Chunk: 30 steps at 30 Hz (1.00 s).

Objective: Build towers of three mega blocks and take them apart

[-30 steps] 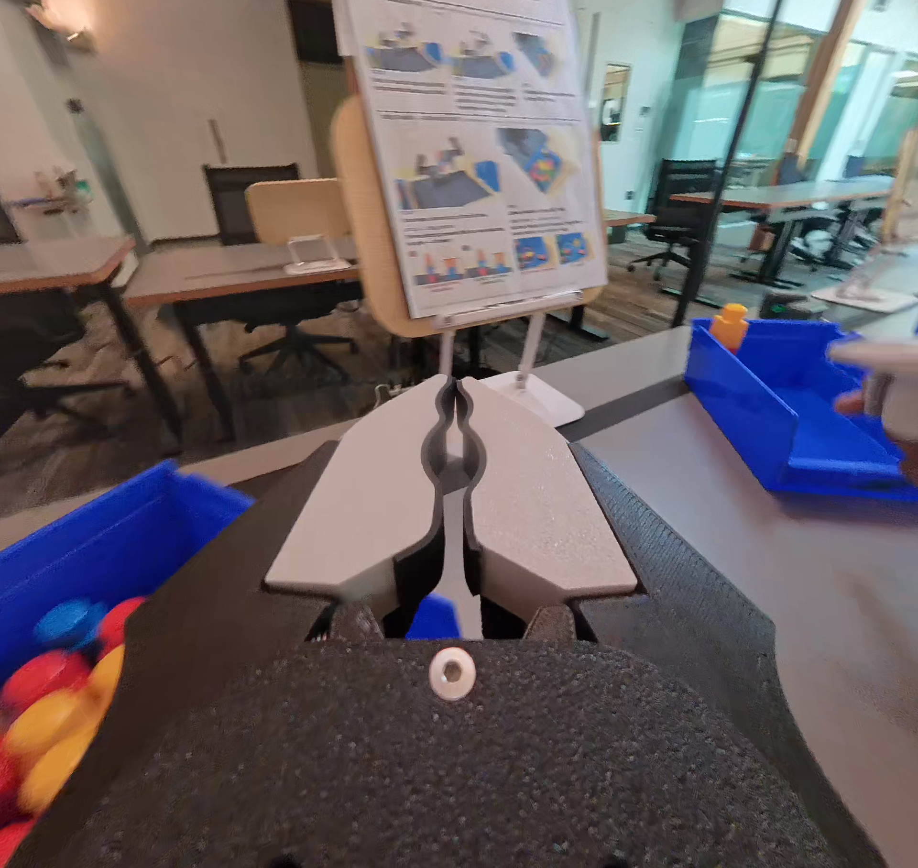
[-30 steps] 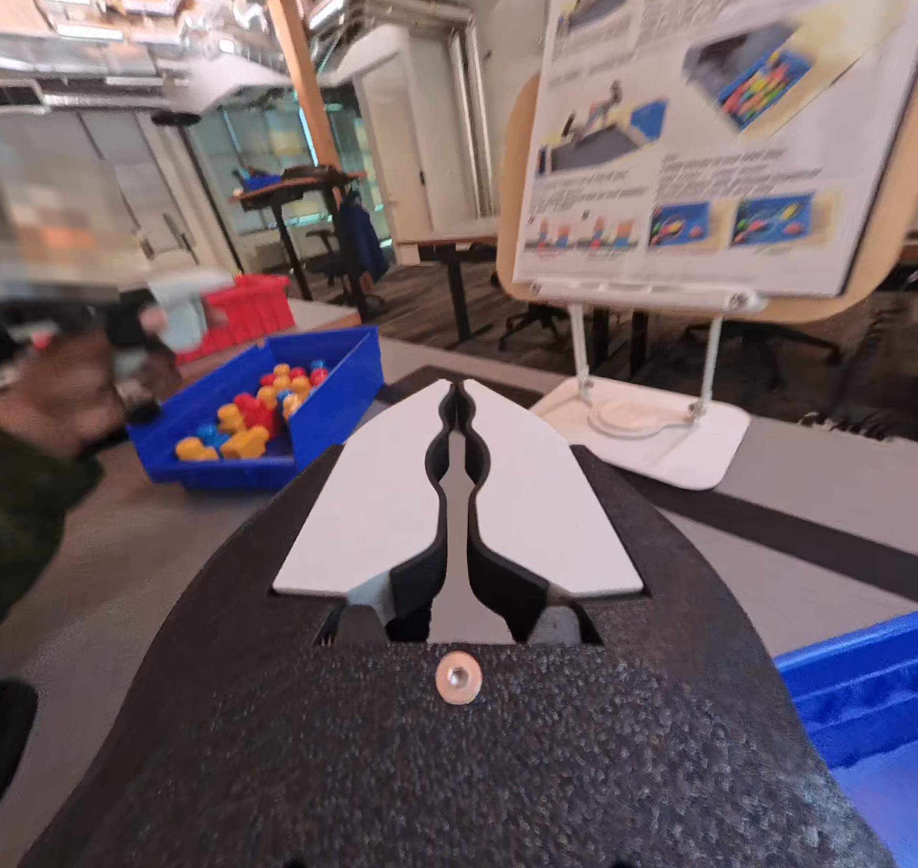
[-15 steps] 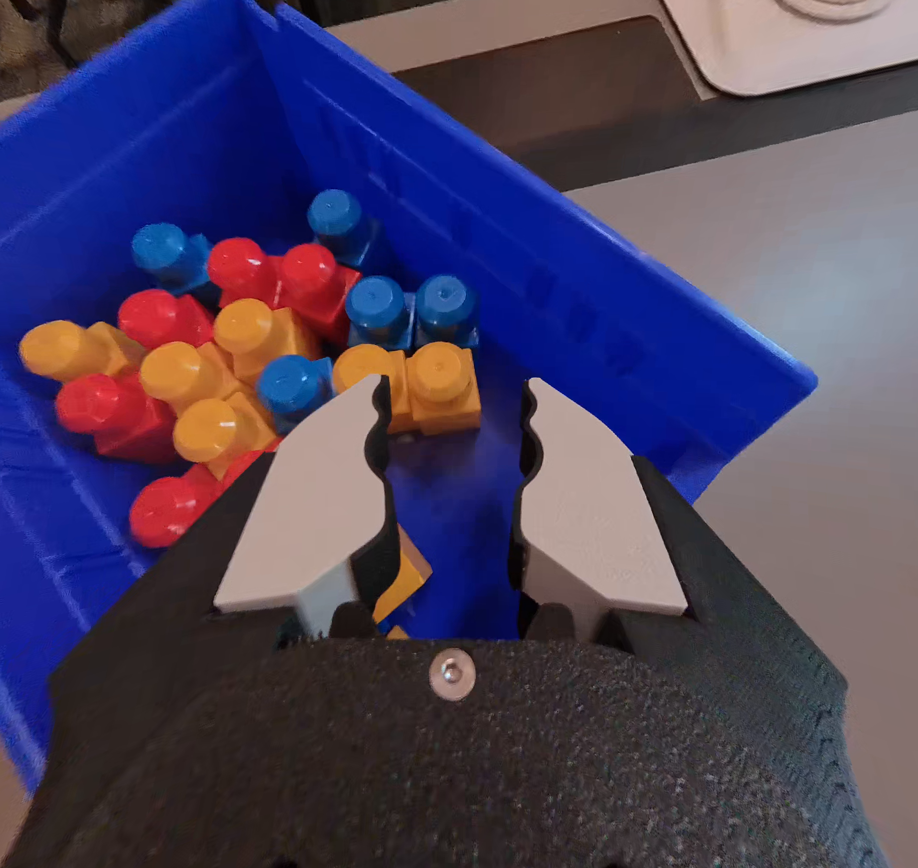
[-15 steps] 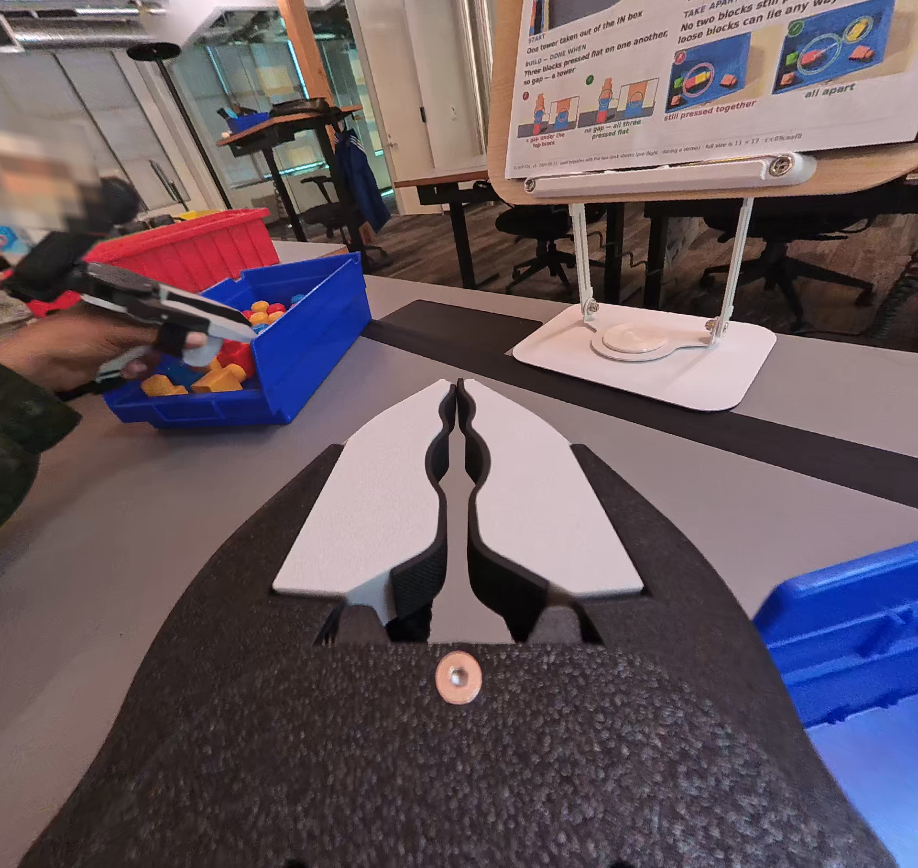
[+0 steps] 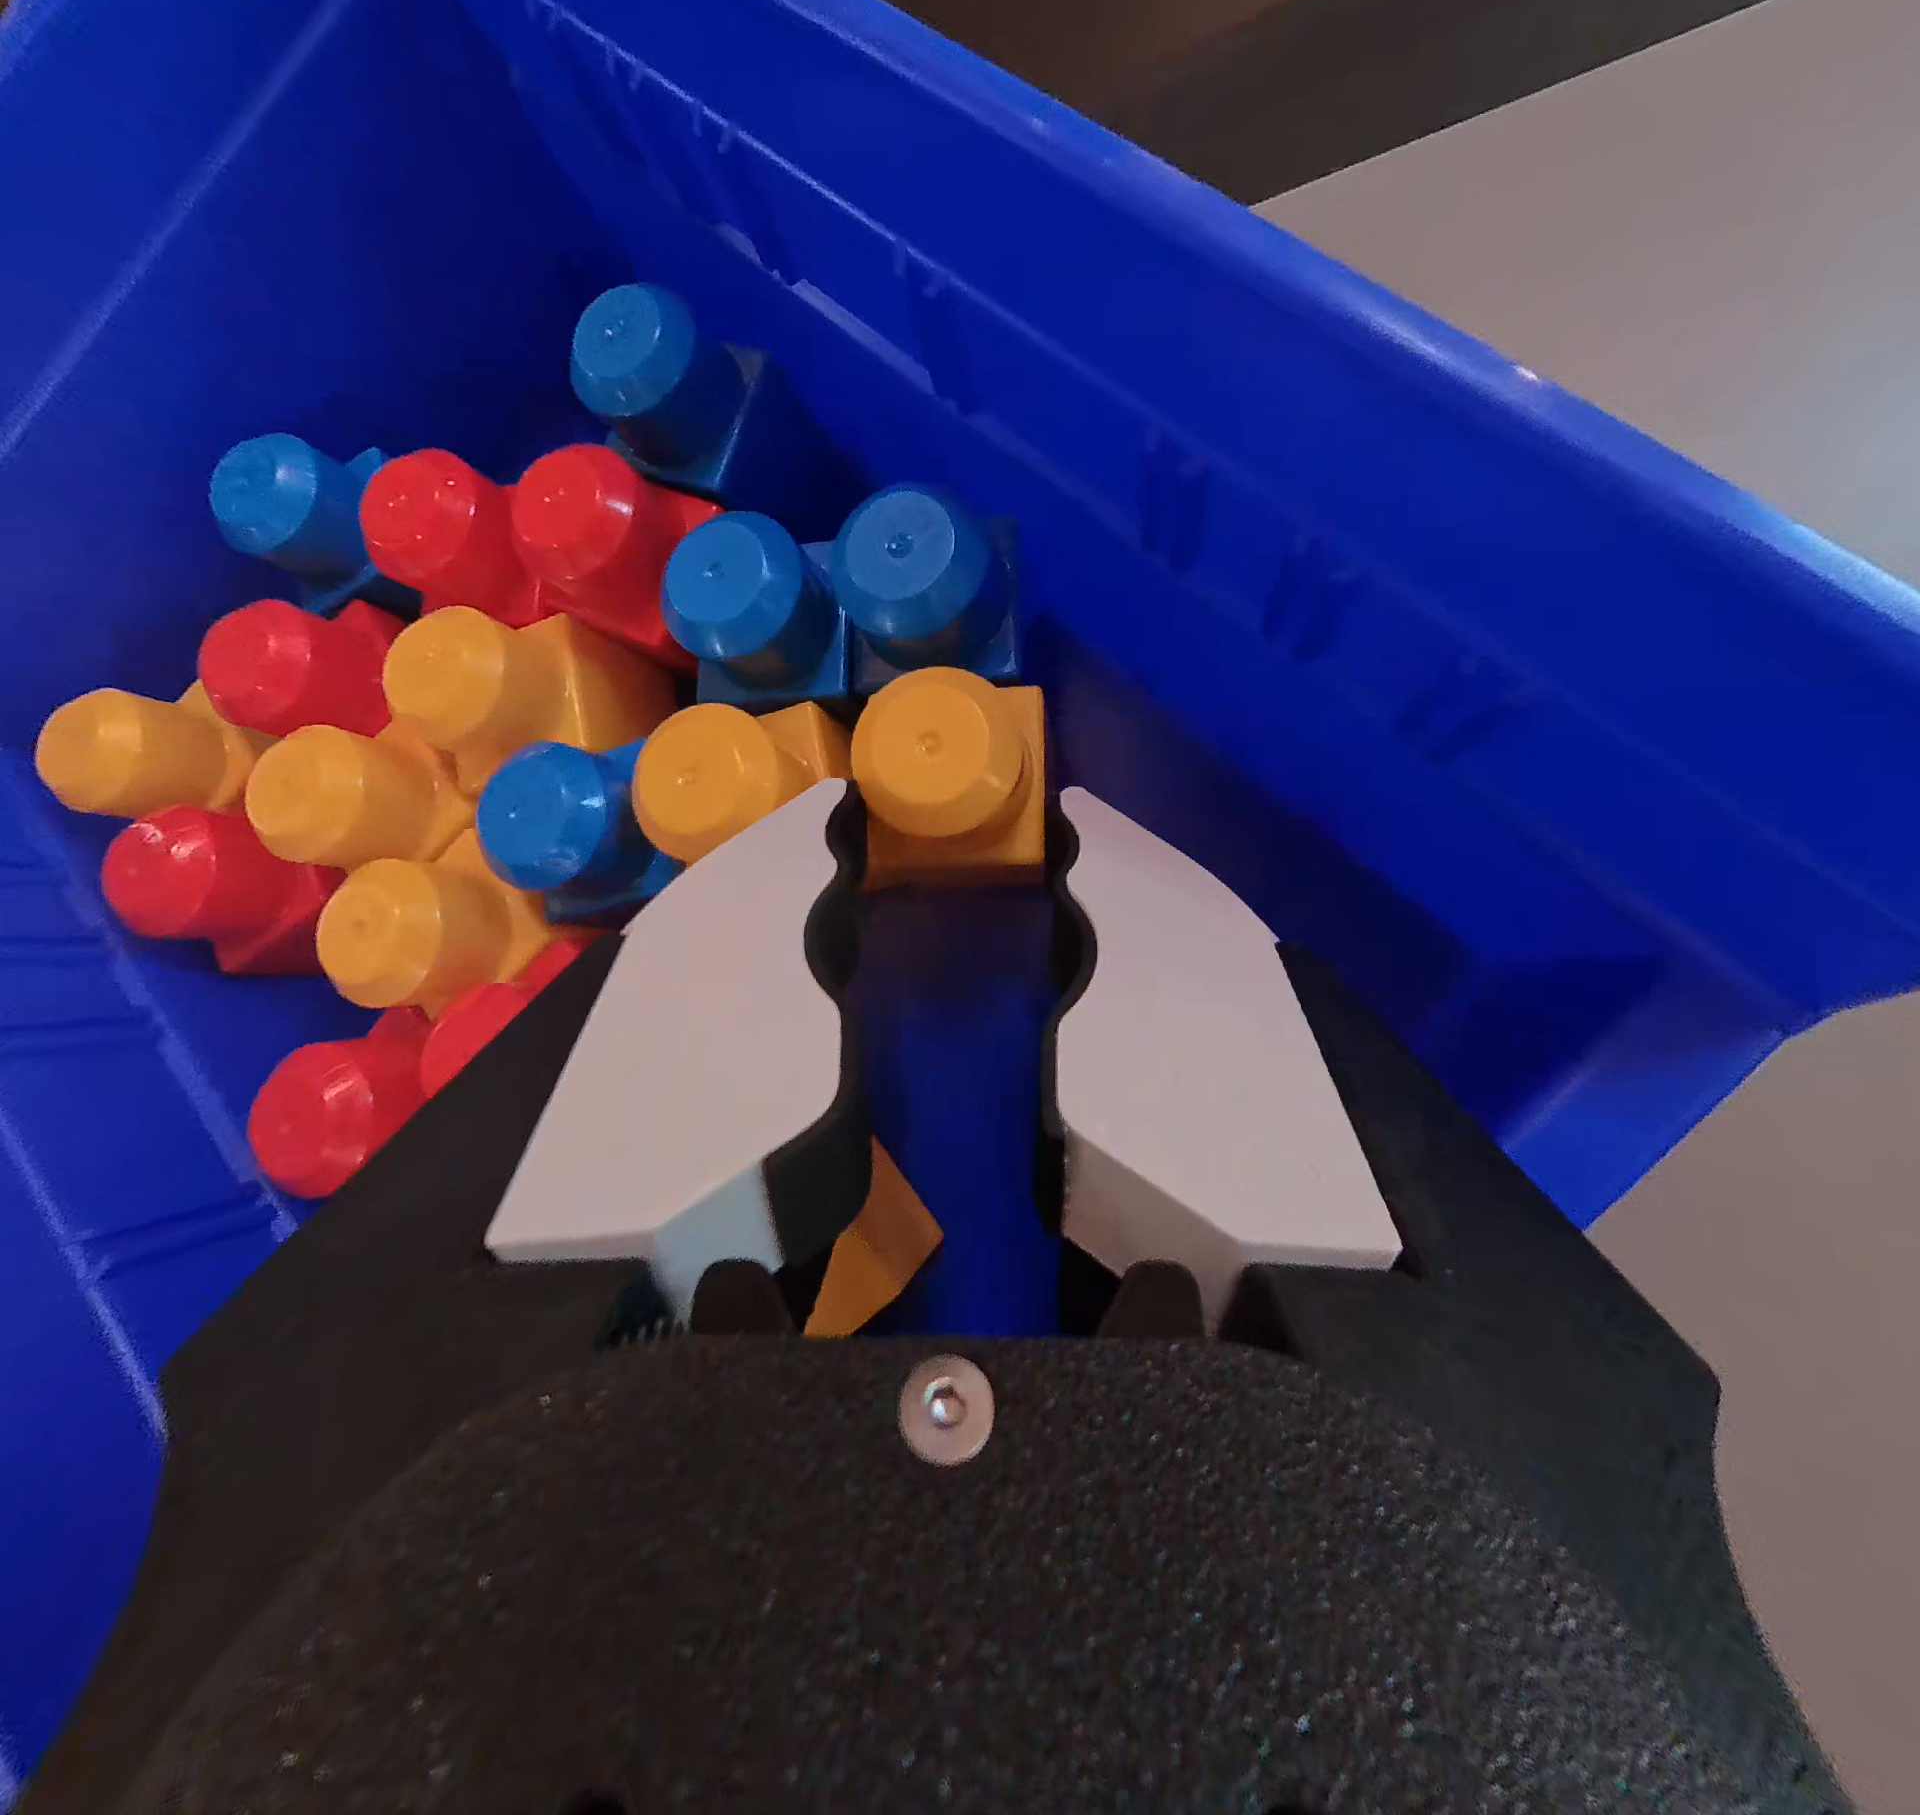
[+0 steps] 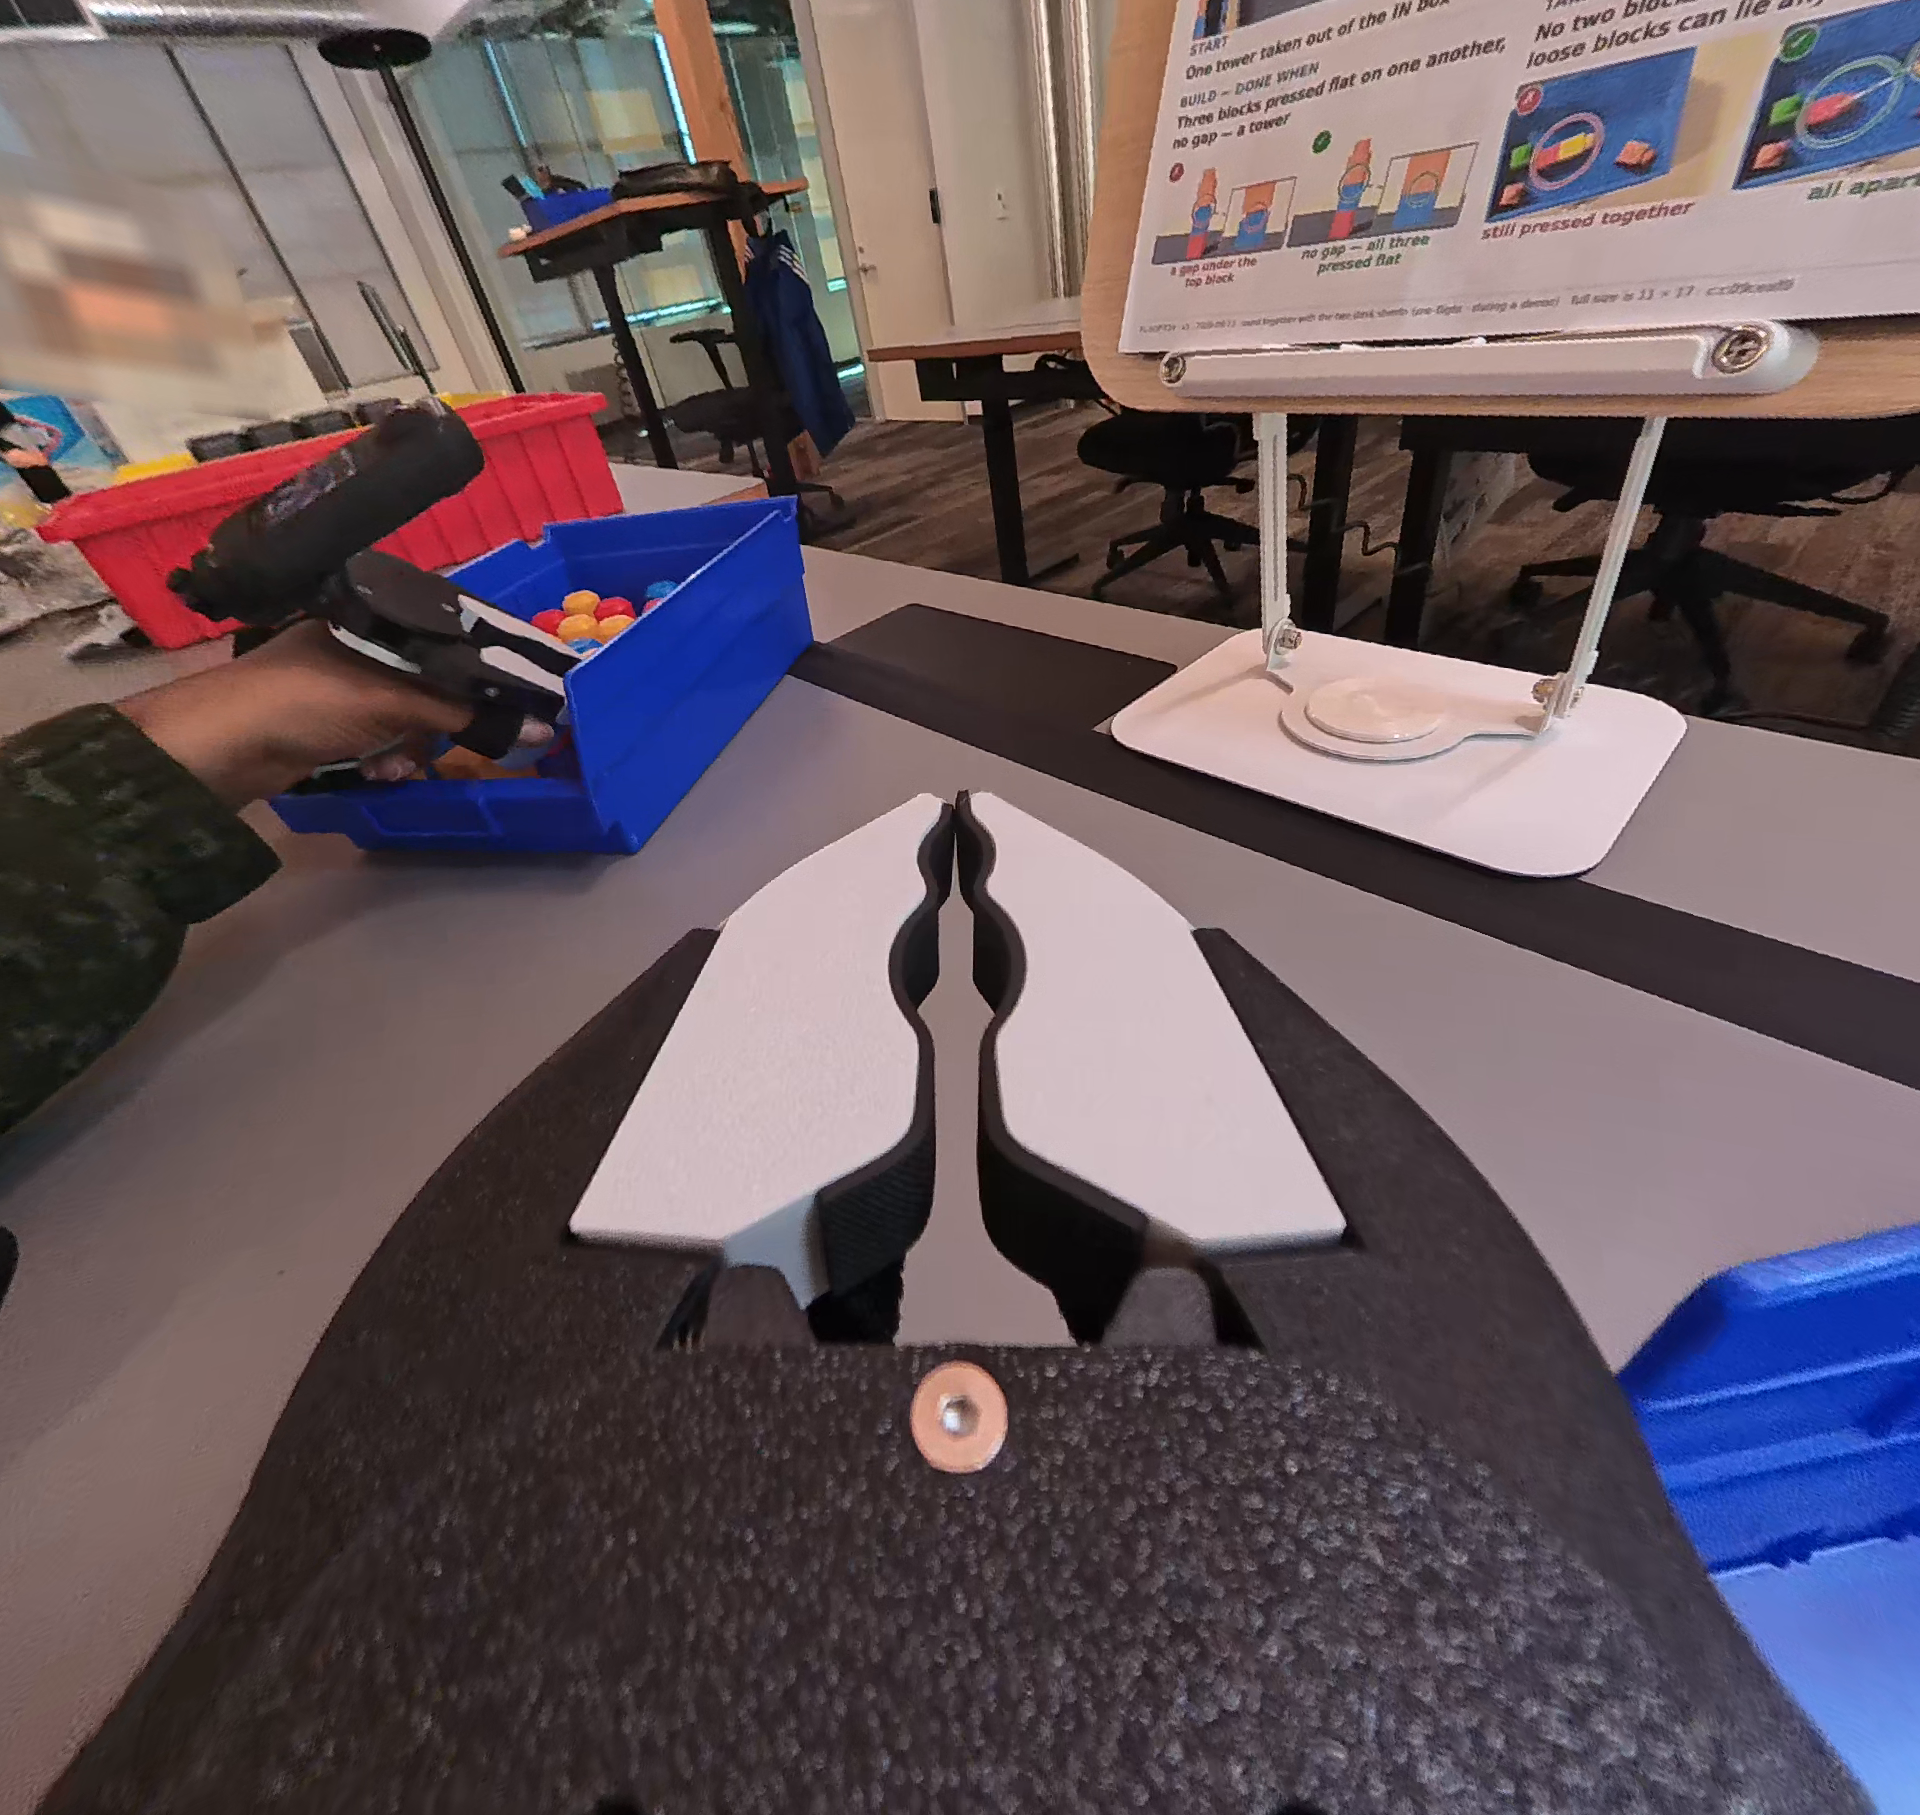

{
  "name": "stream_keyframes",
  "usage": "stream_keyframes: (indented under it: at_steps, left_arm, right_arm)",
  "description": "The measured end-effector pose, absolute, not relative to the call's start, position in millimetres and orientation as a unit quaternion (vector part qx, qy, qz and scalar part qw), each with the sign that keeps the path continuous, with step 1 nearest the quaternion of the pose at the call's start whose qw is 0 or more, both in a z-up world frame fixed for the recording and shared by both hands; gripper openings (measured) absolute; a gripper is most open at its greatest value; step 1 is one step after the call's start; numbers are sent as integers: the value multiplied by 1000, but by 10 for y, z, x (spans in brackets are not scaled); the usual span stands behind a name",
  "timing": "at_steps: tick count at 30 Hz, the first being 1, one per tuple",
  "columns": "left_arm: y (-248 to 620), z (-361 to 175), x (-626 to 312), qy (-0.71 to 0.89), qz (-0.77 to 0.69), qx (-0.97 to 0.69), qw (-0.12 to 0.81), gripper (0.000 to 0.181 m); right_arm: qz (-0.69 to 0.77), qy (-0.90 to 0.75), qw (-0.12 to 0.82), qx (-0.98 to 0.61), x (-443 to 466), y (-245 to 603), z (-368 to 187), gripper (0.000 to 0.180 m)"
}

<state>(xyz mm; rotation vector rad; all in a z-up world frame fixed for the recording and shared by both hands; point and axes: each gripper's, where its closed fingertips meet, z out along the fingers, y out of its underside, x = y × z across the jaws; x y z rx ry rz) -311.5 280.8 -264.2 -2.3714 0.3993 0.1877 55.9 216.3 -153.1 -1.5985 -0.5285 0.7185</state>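
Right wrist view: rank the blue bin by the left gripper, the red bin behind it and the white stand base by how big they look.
1. White stand base, widest in frame.
2. Blue bin.
3. Red bin, partly hidden by the left gripper and farther off, so its true size is unsure.

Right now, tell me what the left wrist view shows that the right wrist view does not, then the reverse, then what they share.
Only the left wrist view: the left gripper with its jaws open around the base of a yellow plastic single-stud block, and a loose yellow piece under the jaws.

Only the right wrist view: the right gripper with jaws shut and empty, a white-based instruction stand, a red plastic bin, and the edge of a second blue bin.

Both: the blue plastic bin of red, yellow and blue blocks on the grey table.
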Motion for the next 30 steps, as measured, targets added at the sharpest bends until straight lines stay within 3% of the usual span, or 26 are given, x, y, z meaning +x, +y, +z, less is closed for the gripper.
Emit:
stream_keyframes:
  at_steps: [3, 6, 10, 12, 17, 22, 27, 30]
  left_arm:
    - [2741, -2461, -3148, 155, 71, -916, 364, 33]
    - [2629, -1943, -3031, 176, 63, -892, 411, 33]
    - [2232, -1147, -2030, 323, -59, -802, 499, 33]
    - [1914, -1049, -1356, 419, -143, -748, 495, 33]
    - [1496, -1862, -198, 579, -200, -698, 370, 33]
    - [1201, -2687, 295, 657, -190, -673, 283, 33]
    - [1186, -2710, 326, 672, -177, -654, 300, 35]
    - [1189, -2642, 266, 670, -193, -650, 303, 48]
  right_arm:
    - [305, -235, 609, -694, 555, 2166, -1558, 1]
    - [304, -242, 609, -691, 543, 2156, -1559, 1]
    - [314, -268, 604, -682, 459, 2101, -1552, 8]
    - [322, -289, 597, -675, 388, 2047, -1550, 16]
    - [313, -279, 624, -659, 432, 2038, -1428, 21]
    - [312, -262, 633, -658, 599, 2086, -1369, 21]
    - [313, -251, 632, -663, 679, 2131, -1390, 20]
    - [311, -253, 630, -665, 669, 2130, -1408, 20]
